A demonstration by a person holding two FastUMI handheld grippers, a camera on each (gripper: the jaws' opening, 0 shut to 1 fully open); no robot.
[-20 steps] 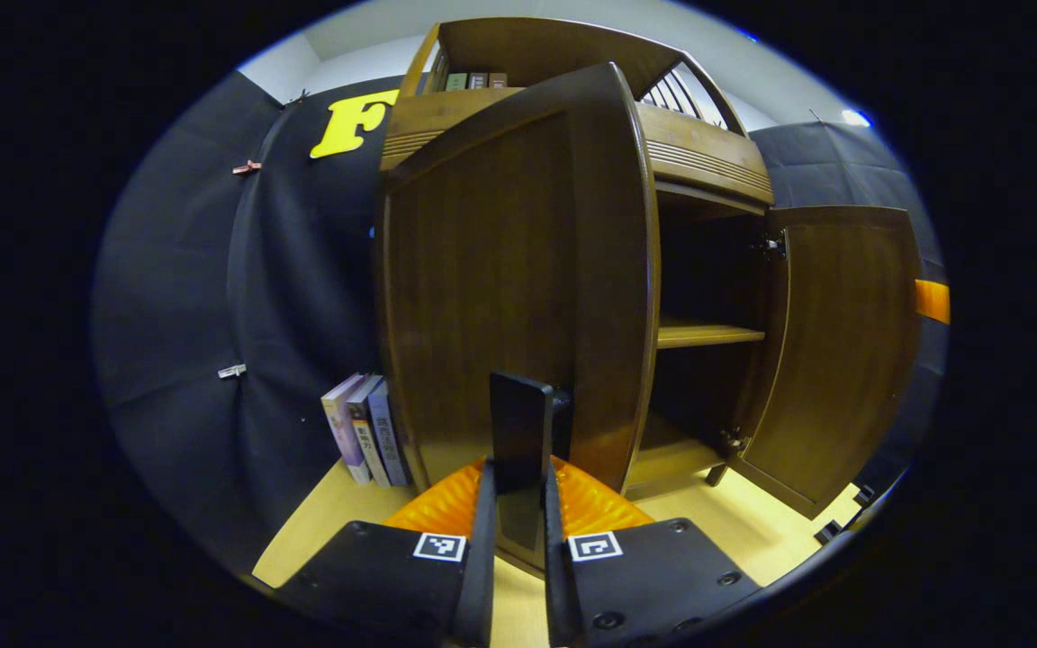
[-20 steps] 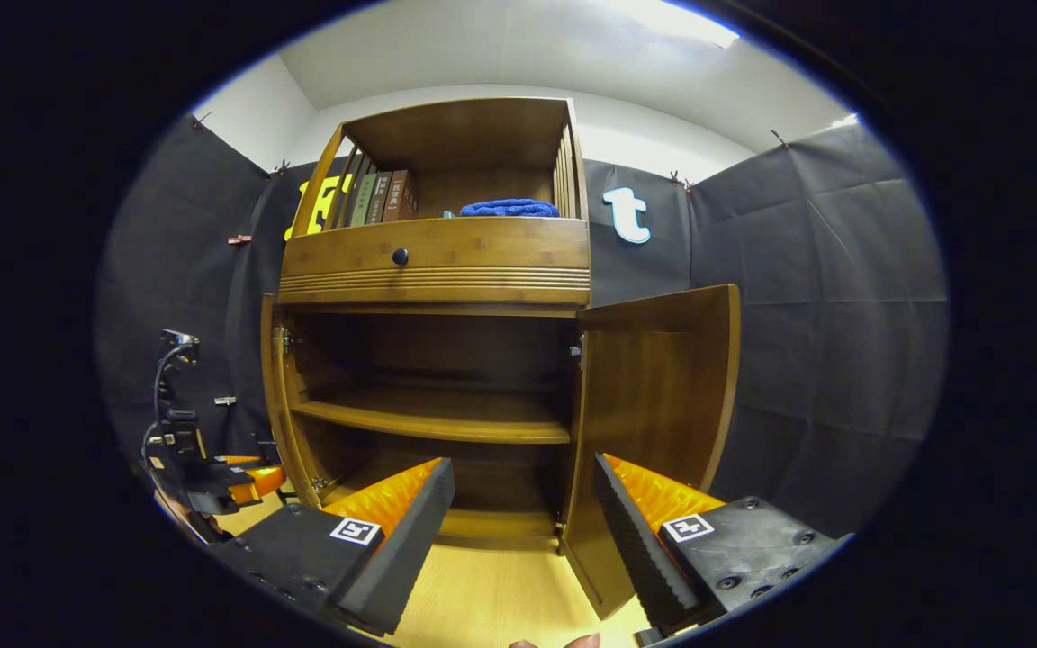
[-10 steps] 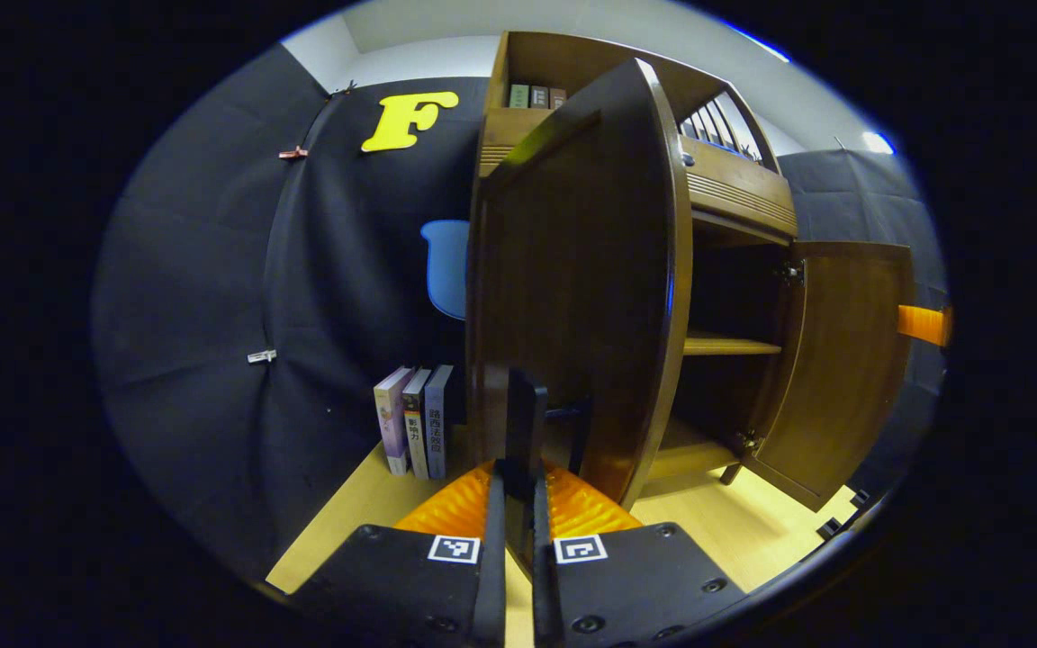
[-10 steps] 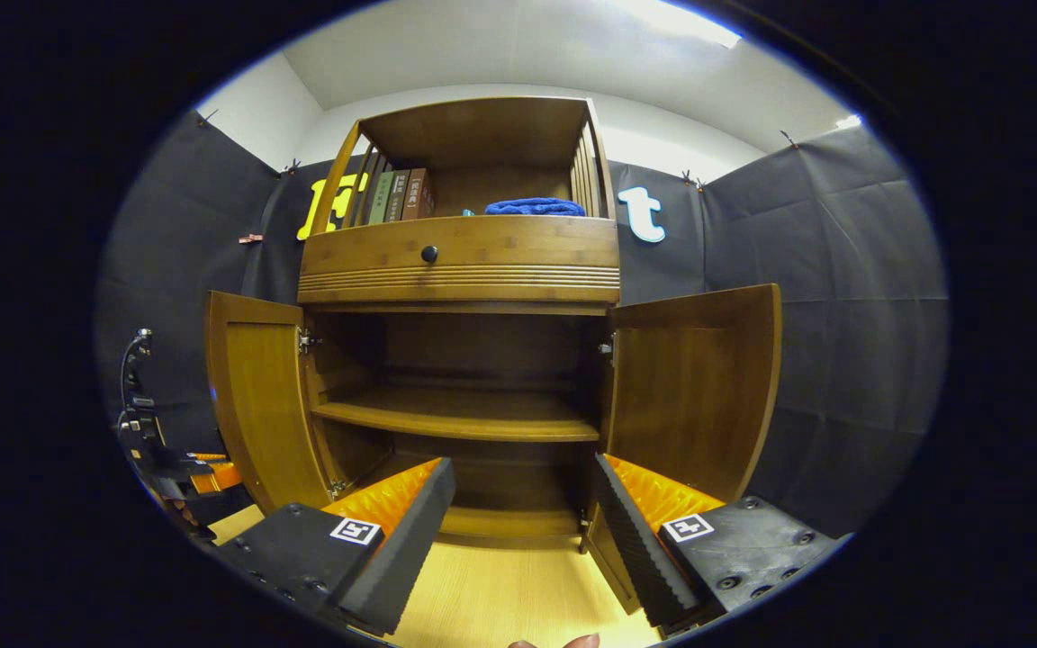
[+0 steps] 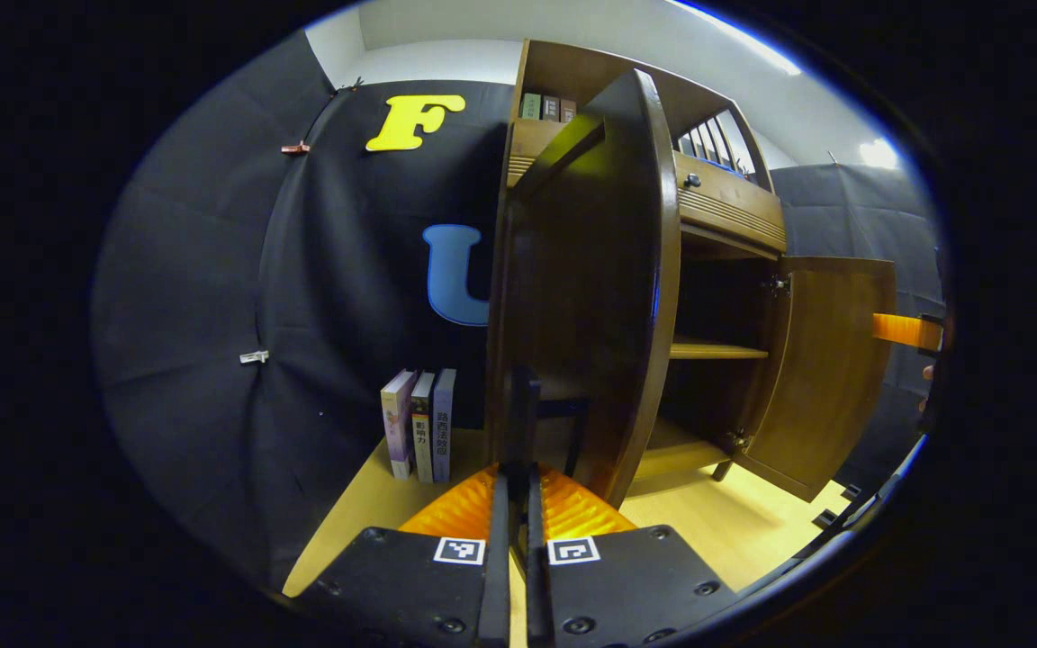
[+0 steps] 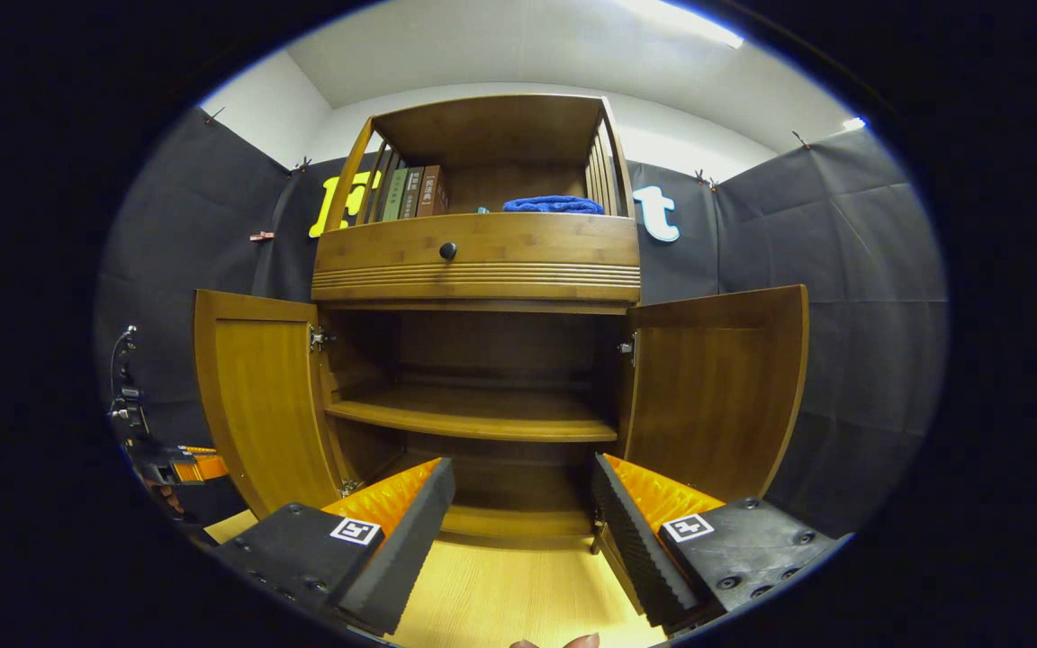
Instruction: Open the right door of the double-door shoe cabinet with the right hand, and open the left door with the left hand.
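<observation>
Right gripper view gives you the plainest read: the shoe cabinet (image 6: 478, 270) stands with both doors swung wide. The right door (image 6: 716, 387) hangs out past the cabinet's right side and the left door (image 6: 257, 396) out past its left side, with the inner shelf (image 6: 473, 418) bare between them. Your right gripper (image 6: 523, 526) floats in front of the bottom edge of the opening, its fingers spread wide with nothing between them and touching neither door.

In the left gripper view, your left gripper (image 5: 516, 540) has its fingers drawn almost together on a dark upright handle (image 5: 523, 423) at the lower part of the left door (image 5: 590, 270), and it looks clamped on it. By my reckoning both openings are done and you are at the very end of the second one. What the next move calls for is simply to let the fingers part and draw the gripper straight back, without nudging the door inward.

Some things you cannot settle from here. The contact between finger pads and handle is hidden behind the fingers themselves, so the grip is a judgement. The left door's outer face is in deep shadow. The far gripper (image 6: 172, 468) at the left edge of the right gripper view is partly cut off. The floor (image 6: 500, 594) under the cabinet shows as a narrow strip.
</observation>
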